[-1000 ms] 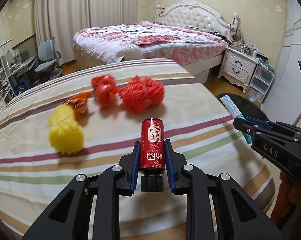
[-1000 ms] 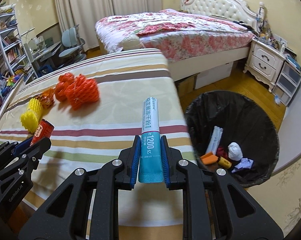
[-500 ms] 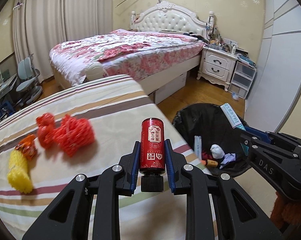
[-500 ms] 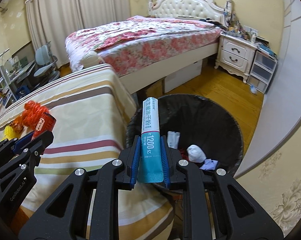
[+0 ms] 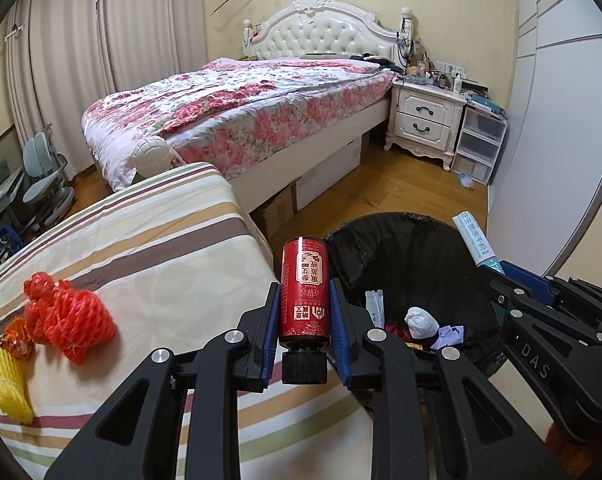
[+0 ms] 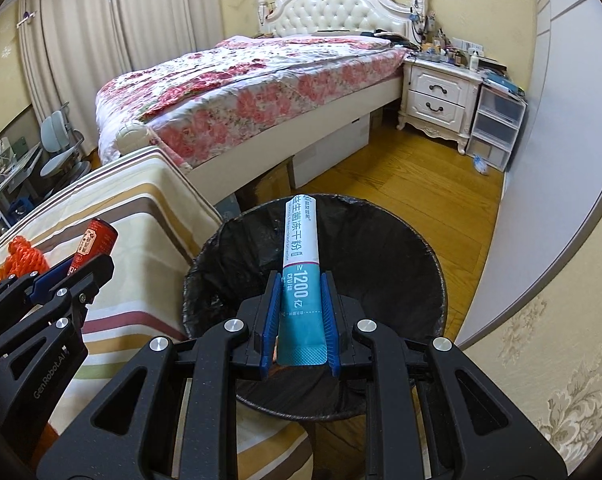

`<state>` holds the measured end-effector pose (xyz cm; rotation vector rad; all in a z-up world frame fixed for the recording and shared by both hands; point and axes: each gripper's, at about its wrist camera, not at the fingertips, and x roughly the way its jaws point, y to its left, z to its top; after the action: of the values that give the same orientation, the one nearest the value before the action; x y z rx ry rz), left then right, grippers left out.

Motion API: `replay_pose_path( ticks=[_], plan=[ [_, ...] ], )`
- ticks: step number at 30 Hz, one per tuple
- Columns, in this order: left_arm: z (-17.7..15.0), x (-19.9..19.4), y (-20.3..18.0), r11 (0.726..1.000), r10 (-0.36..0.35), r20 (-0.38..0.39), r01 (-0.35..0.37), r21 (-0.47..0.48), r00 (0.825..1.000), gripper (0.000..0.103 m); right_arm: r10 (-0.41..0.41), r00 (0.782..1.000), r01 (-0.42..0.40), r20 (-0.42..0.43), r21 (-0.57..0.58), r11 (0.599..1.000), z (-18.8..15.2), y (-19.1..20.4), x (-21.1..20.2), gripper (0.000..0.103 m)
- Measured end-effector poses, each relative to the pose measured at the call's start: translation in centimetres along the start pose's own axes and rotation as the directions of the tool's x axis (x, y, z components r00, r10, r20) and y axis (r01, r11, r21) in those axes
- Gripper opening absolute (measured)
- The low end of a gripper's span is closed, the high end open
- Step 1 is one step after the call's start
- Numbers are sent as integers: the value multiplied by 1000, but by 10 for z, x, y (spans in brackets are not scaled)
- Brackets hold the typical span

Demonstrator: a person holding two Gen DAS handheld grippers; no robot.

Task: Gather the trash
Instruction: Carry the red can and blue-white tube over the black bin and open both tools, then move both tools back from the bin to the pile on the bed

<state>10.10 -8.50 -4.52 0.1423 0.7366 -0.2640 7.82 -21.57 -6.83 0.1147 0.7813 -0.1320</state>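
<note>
My left gripper (image 5: 304, 292) is shut on a small red bottle (image 5: 304, 288) with a black cap, held over the striped table's right edge beside the black-lined trash bin (image 5: 397, 248). My right gripper (image 6: 300, 286) is shut on a white and teal sachet (image 6: 301, 256), which hangs above the open bin (image 6: 401, 252). The left gripper with the red bottle (image 6: 95, 238) shows at the left of the right wrist view. The sachet (image 5: 475, 240) and right gripper (image 5: 513, 276) appear at the right of the left wrist view.
Red foam netting (image 5: 71, 320), an orange wrapper (image 5: 15, 340) and yellow netting (image 5: 7, 380) lie on the striped tablecloth (image 5: 161, 248). The bin holds several scraps (image 5: 421, 320). A floral bed (image 5: 241, 112), a white nightstand (image 5: 425, 120) and plastic drawers (image 5: 481, 144) stand beyond on the wood floor.
Both grippers have swung right, from over the striped table toward the bin. The sachet now hangs over the bin's opening, and the red bottle sits at the table's edge beside it. Both grips are unchanged.
</note>
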Motion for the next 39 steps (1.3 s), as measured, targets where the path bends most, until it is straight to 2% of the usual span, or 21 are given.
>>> replay_pose_path(
  ticks=[14, 24, 25, 27, 32, 34, 36, 39],
  plan=[
    [6, 30, -28, 999, 23, -43, -21, 45, 999, 25, -19, 1000, 20, -25, 52, 998, 2, -22, 21, 20],
    [10, 39, -35, 998, 28, -62, -25, 52, 998, 25, -37, 999, 39, -32, 66, 997, 1, -32, 28, 21],
    [10, 39, -35, 998, 30, -62, -27, 53, 998, 28, -39, 999, 42, -31, 68, 997, 0, -33, 28, 22],
    [10, 38, -35, 998, 32, -59, -29, 53, 998, 41, -44, 999, 46, -29, 74, 996, 0, -34, 27, 29],
    [10, 33, -31, 998, 42, -43, -40, 41, 998, 60, -58, 998, 60, -17, 74, 995, -1, -35, 23, 39],
    [11, 30, -29, 999, 43, -36, -42, 34, 998, 62, -62, 998, 63, -12, 74, 995, -1, -35, 21, 44],
    [11, 27, -25, 998, 51, -30, -50, 31, 998, 68, -66, 998, 66, -8, 74, 995, 0, -34, 19, 47],
    [11, 21, -17, 998, 64, -23, -64, 17, 998, 69, -67, 998, 67, -5, 75, 995, 1, -32, 16, 52]
  ],
)
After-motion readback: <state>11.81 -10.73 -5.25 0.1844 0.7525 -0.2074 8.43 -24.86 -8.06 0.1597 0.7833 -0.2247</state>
